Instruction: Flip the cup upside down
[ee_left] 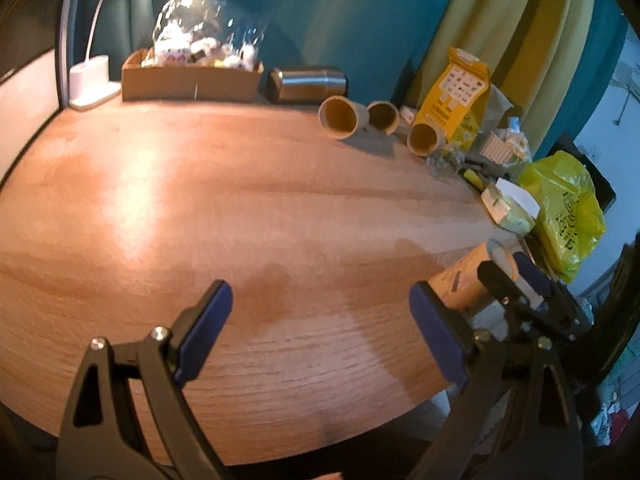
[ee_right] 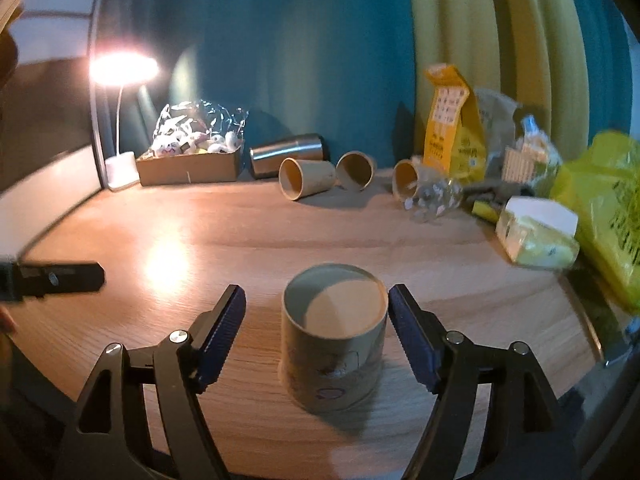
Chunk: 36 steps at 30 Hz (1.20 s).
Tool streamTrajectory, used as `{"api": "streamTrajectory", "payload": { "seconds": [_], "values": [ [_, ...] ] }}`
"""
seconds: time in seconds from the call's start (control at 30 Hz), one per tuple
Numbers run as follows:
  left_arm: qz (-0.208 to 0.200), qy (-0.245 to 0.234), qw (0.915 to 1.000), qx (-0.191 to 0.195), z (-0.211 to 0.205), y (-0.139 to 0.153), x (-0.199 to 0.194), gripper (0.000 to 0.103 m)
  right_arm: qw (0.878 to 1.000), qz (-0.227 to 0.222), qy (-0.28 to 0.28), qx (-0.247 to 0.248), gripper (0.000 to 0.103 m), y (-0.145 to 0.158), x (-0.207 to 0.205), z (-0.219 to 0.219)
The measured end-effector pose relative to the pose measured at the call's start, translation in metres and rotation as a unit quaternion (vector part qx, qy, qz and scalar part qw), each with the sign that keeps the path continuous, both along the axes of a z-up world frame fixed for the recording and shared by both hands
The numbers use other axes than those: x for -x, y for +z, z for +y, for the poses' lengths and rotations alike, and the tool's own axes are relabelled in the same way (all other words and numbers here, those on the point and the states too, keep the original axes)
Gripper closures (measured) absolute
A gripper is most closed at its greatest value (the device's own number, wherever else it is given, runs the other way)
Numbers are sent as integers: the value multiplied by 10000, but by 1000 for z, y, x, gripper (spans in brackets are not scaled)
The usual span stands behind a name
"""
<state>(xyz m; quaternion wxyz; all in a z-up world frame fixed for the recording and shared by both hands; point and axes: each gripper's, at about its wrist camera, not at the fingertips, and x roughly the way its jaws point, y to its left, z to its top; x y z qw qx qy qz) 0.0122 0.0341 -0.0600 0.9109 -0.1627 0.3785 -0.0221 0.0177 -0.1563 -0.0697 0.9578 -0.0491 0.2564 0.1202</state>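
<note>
A beige paper cup [ee_right: 334, 340] stands on the wooden table [ee_right: 200, 240], its flat base facing up, so it rests upside down. My right gripper [ee_right: 316, 312] is open, with one finger on each side of the cup and not touching it. In the left wrist view the same cup [ee_left: 472, 280] shows at the right with the right gripper [ee_left: 516, 276] around it. My left gripper [ee_left: 320, 312] is open and empty above bare table. A part of it shows at the left edge of the right wrist view [ee_right: 52, 280].
Three paper cups [ee_right: 306, 178] lie on their sides at the back, beside a steel tumbler [ee_right: 286, 154]. A cardboard box of wrapped items [ee_right: 190, 166], a lamp [ee_right: 120, 172], a yellow bag [ee_right: 450, 128], a tissue pack [ee_right: 536, 232] and a yellow plastic bag [ee_right: 608, 216] crowd the back and right.
</note>
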Motion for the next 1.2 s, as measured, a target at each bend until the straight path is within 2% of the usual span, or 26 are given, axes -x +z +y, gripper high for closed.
{"api": "streamTrajectory", "payload": {
  "seconds": [0.23,0.53,0.9,1.2],
  "values": [
    [-381,-172,9988,-259,-14,26,12,11,9990,323,-43,-303,26,35,8,-3],
    [-722,-69,9956,-592,-24,53,25,11,9991,269,-108,-309,26,64,19,-6],
    [-958,-124,9928,-710,-32,76,32,10,9992,269,-167,-261,26,74,23,-12],
    [-927,-146,9928,-743,-36,75,31,10,9989,353,-154,-280,26,71,19,-12]
  ]
}}
